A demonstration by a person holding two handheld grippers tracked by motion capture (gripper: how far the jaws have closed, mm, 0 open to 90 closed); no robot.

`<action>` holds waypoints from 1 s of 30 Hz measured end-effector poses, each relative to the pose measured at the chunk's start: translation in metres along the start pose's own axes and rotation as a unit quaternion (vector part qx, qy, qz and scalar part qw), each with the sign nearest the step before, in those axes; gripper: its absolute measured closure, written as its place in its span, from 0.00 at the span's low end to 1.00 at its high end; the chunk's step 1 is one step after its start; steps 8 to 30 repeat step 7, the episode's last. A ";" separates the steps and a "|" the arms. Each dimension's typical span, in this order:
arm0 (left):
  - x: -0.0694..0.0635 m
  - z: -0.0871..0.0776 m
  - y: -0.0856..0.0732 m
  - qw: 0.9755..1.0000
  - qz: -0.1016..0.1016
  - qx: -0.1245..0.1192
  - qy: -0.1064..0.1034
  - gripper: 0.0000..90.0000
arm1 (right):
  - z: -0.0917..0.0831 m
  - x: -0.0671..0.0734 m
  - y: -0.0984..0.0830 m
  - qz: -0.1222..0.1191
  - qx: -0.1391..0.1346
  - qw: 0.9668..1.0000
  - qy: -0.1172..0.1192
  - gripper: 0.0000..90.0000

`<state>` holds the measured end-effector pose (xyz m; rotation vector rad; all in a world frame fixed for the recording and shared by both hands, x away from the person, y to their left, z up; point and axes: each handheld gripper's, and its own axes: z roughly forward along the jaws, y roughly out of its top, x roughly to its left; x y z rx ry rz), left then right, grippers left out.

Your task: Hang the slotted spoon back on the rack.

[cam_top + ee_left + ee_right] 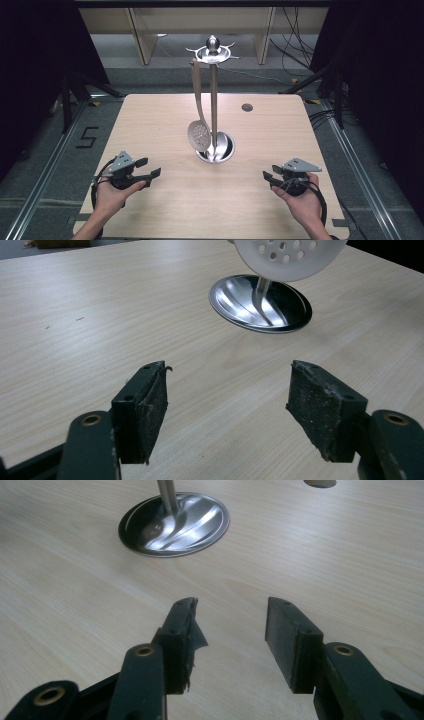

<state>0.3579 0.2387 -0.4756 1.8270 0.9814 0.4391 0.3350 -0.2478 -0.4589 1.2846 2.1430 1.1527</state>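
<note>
Left gripper (pixel 227 407) and right gripper (pixel 230 642) hover over the table (pixel 150 130), jaws apart, holding nothing

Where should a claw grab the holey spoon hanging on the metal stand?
Probably the spoon's thin handle, about halfway up. It hangs straight down on the stand's left side, so the left claw could come from the left, jaws either side of the handle. The round bowl is too wide and would swing.

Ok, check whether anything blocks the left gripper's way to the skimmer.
Nothing visible does. Bare table lies between the open left gripper and the skimmer, which hangs on the stand.
</note>
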 end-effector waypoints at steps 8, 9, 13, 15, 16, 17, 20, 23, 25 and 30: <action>0.002 0.000 -0.001 1.000 -0.006 -0.003 0.003 0.36 | 0.000 -0.003 0.000 -0.012 0.001 1.000 -0.003 0.62; 0.002 0.000 -0.001 1.000 -0.006 -0.003 0.003 0.36 | 0.000 -0.003 0.000 -0.012 0.001 1.000 -0.003 0.62; 0.002 0.000 -0.001 1.000 -0.006 -0.003 0.003 0.36 | 0.000 -0.003 0.000 -0.012 0.001 1.000 -0.003 0.62; 0.002 0.000 -0.001 1.000 -0.006 -0.003 0.003 0.36 | 0.000 -0.003 0.000 -0.012 0.001 1.000 -0.003 0.62; 0.002 0.000 -0.001 1.000 -0.006 -0.003 0.003 0.36 | 0.000 -0.003 0.000 -0.012 0.001 1.000 -0.003 0.62; 0.002 0.000 -0.001 1.000 -0.006 -0.003 0.003 0.36 | 0.000 -0.003 0.000 -0.012 0.001 1.000 -0.003 0.62; 0.002 0.000 -0.001 1.000 -0.006 -0.003 0.003 0.36 | 0.000 -0.003 0.000 -0.012 0.001 1.000 -0.003 0.62; 0.002 0.000 -0.001 1.000 -0.006 -0.003 0.003 0.36 | 0.000 -0.003 0.000 -0.012 0.001 1.000 -0.003 0.62; 0.002 0.000 -0.001 1.000 -0.006 -0.003 0.003 0.36 | 0.000 -0.003 0.000 -0.012 0.001 1.000 -0.003 0.62; 0.002 0.000 -0.001 1.000 -0.006 -0.003 0.003 0.36 | 0.000 -0.003 0.000 -0.012 0.001 1.000 -0.003 0.62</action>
